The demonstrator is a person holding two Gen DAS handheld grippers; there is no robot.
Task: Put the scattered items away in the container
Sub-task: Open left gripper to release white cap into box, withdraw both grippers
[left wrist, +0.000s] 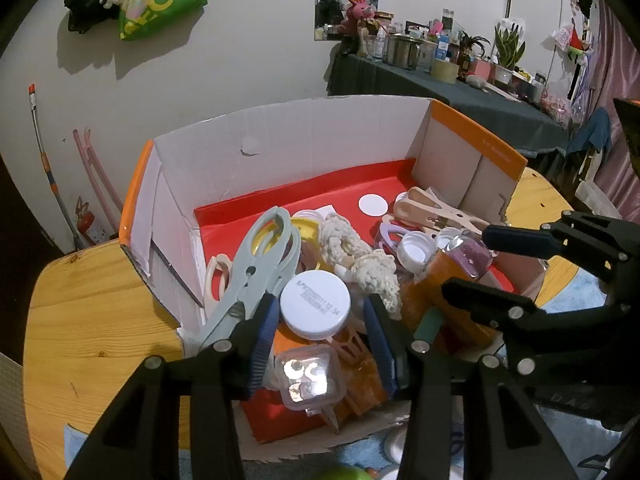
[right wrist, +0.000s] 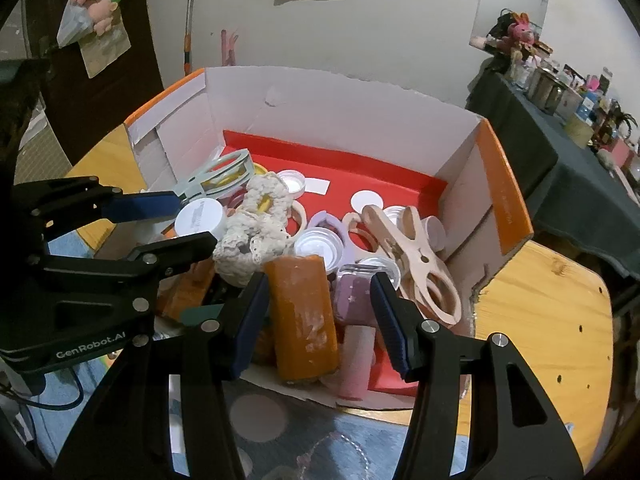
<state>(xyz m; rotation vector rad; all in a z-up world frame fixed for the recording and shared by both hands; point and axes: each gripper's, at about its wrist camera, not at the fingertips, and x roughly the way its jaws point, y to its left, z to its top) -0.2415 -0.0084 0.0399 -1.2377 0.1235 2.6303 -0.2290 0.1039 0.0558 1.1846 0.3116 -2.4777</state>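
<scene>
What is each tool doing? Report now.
Left tool: open, holding nothing, over the white-capped jar.
Right tool: open, holding nothing, over the orange block.

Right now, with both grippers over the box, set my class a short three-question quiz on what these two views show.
1. True or false: the left gripper is clamped on the white cap.
2. What colour is the floor of the cardboard box? A green, B red, C black.
3. Fill in: the wooden clip lies near the box's ____ wall, as the right wrist view shows it.

Key: 1 false, its blue pads stand apart on either side of the cap. 2 B. 3 right. The right gripper is open too.
</scene>
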